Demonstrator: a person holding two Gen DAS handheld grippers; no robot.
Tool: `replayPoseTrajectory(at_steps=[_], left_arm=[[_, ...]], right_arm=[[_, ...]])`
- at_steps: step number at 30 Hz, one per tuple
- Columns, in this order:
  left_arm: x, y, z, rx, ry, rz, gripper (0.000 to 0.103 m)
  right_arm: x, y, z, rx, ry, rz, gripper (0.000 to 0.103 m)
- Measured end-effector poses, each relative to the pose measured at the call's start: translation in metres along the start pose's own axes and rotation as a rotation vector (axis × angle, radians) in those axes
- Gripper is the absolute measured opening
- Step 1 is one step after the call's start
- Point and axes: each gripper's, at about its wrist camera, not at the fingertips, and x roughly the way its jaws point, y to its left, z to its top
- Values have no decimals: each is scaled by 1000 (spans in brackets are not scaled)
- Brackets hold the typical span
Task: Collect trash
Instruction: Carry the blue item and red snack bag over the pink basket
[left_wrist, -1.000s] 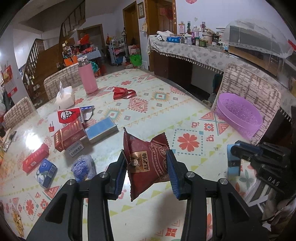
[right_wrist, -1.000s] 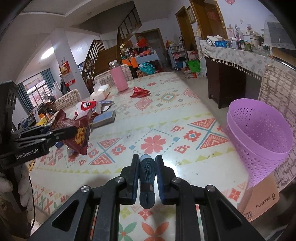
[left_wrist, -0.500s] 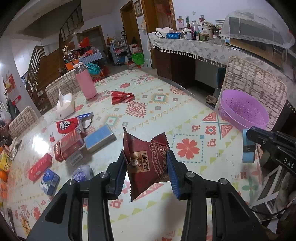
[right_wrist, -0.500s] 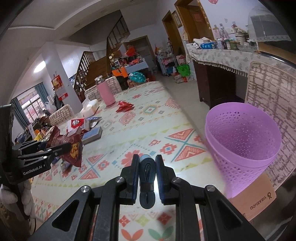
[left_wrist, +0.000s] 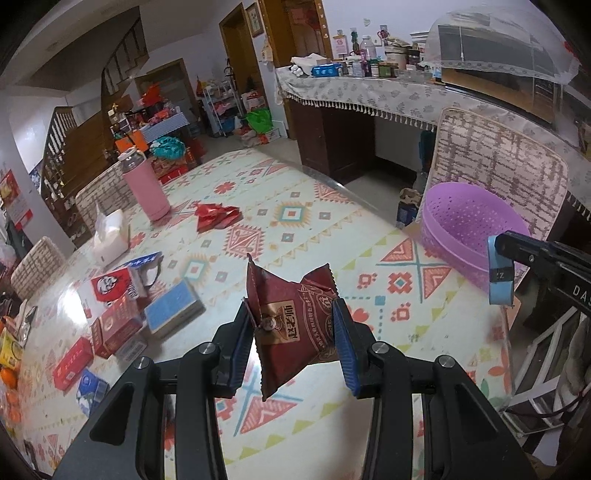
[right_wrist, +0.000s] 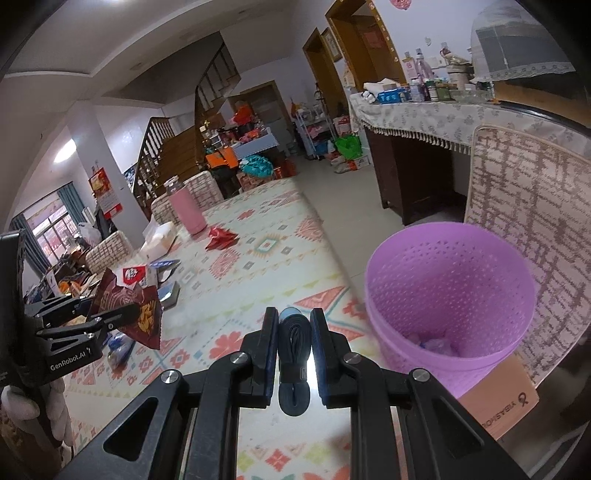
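My left gripper (left_wrist: 291, 325) is shut on a dark red snack bag (left_wrist: 291, 325) and holds it above the patterned table (left_wrist: 295, 221). The bag also shows in the right wrist view (right_wrist: 129, 310). My right gripper (right_wrist: 294, 332) is shut on a flat blue roll of tape (right_wrist: 293, 354) near the table's right edge; it also shows in the left wrist view (left_wrist: 500, 273). A purple perforated bin (right_wrist: 450, 295) stands beside the table, just right of the right gripper, with some trash at its bottom. A crumpled red wrapper (left_wrist: 216, 216) lies further back on the table.
A pink bottle (left_wrist: 146, 188), a tissue box (left_wrist: 109, 236), red and blue boxes (left_wrist: 122, 306) and small packets lie on the table's left. A chair (left_wrist: 498, 173) stands behind the bin. A cardboard box (right_wrist: 498, 398) sits below the bin.
Both grippers have risen and moved toward the purple bin, each still holding its item. The bin now looks closer and larger in both views.
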Motion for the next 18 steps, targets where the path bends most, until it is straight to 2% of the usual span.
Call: replayPoseTrajectory(at_steps=[12, 18], left_arm=[[12, -32, 26, 39, 0, -62, 40], [21, -59, 53, 64, -4, -138, 40]], right_arm=[[-11, -32, 22, 23, -43, -53, 19], [-19, -55, 38, 33, -83, -109, 19]])
